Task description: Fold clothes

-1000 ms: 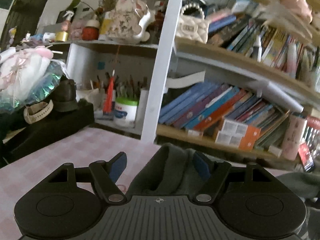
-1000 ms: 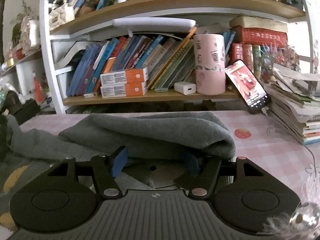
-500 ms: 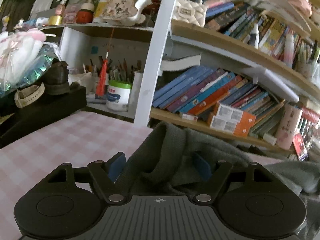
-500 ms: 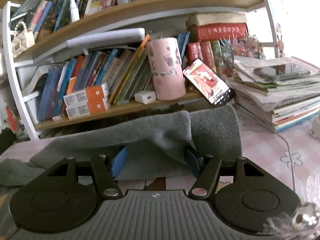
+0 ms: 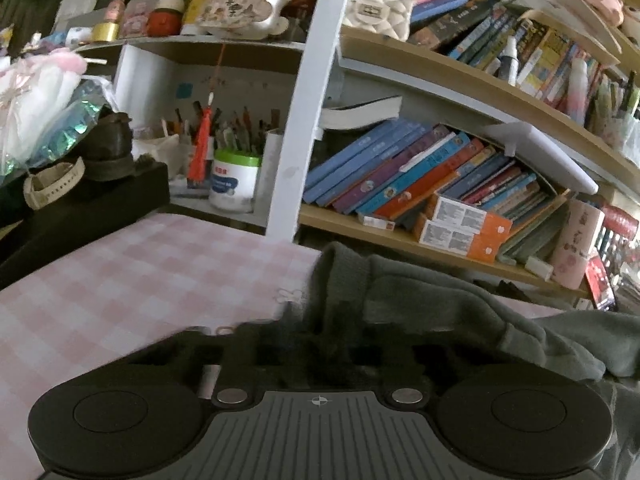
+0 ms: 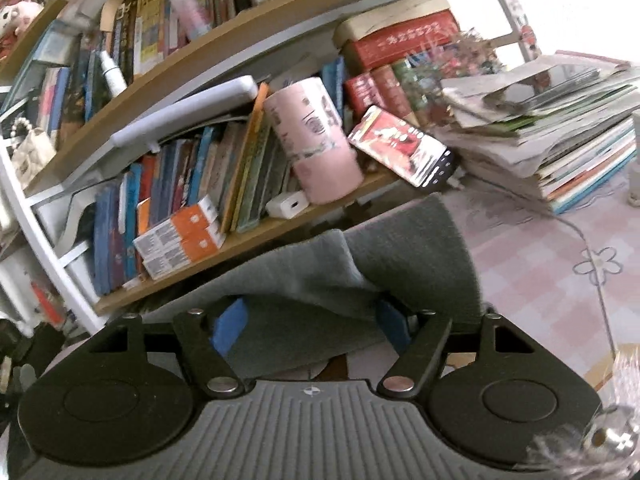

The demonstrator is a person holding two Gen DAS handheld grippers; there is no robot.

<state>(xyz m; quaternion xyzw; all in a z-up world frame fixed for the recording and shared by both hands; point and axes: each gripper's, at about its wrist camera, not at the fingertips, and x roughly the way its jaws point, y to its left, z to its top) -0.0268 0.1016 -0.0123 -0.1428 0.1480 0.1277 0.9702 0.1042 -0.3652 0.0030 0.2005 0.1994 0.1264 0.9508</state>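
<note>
Now that my left claw (image 5: 332, 340) has just pinched shut on the grey garment (image 5: 420, 292) (cuff at twelve o'clock on the counter (image 5: 120, 280)), my right claw (image 6: 308, 320), spreading wider, straddles its fold unpinched; folding can start.

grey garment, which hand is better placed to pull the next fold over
Left. Its tool has just closed on the grey garment, a bunched fold between its blurred fingers. The right tool has been opening, pads wide, cloth draped loosely between them, not clamped.
</note>
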